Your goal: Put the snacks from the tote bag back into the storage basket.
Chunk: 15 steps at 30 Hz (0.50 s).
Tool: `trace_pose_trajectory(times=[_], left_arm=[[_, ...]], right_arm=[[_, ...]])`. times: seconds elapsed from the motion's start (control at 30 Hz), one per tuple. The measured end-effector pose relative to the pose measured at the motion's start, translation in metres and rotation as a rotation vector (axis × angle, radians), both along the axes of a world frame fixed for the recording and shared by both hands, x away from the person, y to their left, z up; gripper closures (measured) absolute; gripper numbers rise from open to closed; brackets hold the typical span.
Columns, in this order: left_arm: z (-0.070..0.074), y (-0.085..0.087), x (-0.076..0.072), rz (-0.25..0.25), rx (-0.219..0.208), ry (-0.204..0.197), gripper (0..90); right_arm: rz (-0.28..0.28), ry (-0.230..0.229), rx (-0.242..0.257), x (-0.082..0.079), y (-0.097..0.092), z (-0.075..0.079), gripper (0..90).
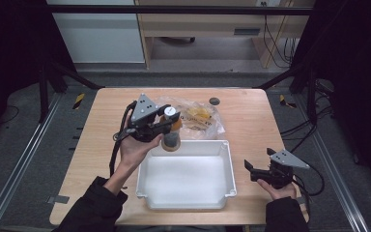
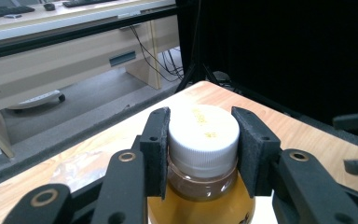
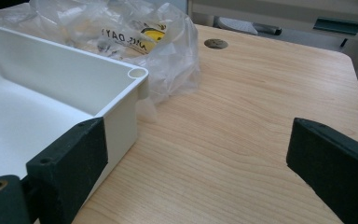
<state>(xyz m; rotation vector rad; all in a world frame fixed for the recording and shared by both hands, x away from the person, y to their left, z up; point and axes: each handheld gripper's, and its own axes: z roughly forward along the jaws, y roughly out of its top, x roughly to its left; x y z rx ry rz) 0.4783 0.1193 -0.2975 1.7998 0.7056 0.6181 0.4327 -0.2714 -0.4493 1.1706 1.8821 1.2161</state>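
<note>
The left gripper has its pads clamped on the white cap of a bottle of amber liquid, held upright just over the far rim of the white tub, toward its left corner. Behind it, near the worktop's far edge, lies a crumpled plastic bag. The right gripper rests near the right edge, jaws wide apart and empty.
</note>
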Motion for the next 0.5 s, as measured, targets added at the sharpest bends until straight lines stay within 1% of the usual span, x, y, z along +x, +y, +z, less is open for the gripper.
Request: trace_pose_trajectory(times=[0.1,0.2,0.27,0.3,0.33,0.37,0.4,0.43,0.47,0.5], left_arm=[[-0.007,0.0,-0.007,-0.007,-0.002,0.005,58.6],[-0.02,0.0,-0.015,-0.013,0.01,0.012,58.7],[-0.029,0.0,-0.017,-0.019,0.01,0.028,58.7],[-0.029,0.0,-0.017,-0.019,0.01,0.028,58.6],[-0.033,0.0,-0.018,-0.021,0.009,0.034,58.6],[-0.041,-0.001,-0.019,-0.023,0.013,0.047,58.7],[-0.041,-0.001,-0.019,-0.023,0.013,0.047,58.7],[-0.044,-0.001,-0.02,-0.025,0.019,0.05,58.6],[-0.05,-0.002,-0.022,-0.026,0.022,0.056,58.6],[-0.053,-0.002,-0.023,-0.027,0.023,0.058,58.6]], right_arm=[[0.0,0.003,0.001,0.0,0.0,0.0,5.7],[0.0,0.002,0.001,0.0,0.0,0.0,5.7],[0.0,0.004,0.002,0.0,0.001,0.0,5.7],[0.0,0.004,0.002,0.0,0.001,0.0,5.7],[0.0,0.005,0.002,0.0,0.001,0.0,5.7],[0.001,0.006,0.001,0.0,0.001,0.0,5.8],[0.001,0.006,0.001,0.0,0.001,0.0,5.8],[0.001,0.006,0.0,0.0,0.001,0.0,5.8],[0.001,0.007,0.001,0.0,0.001,0.0,5.8],[0.002,0.006,-0.001,0.0,0.001,0.0,5.8]])
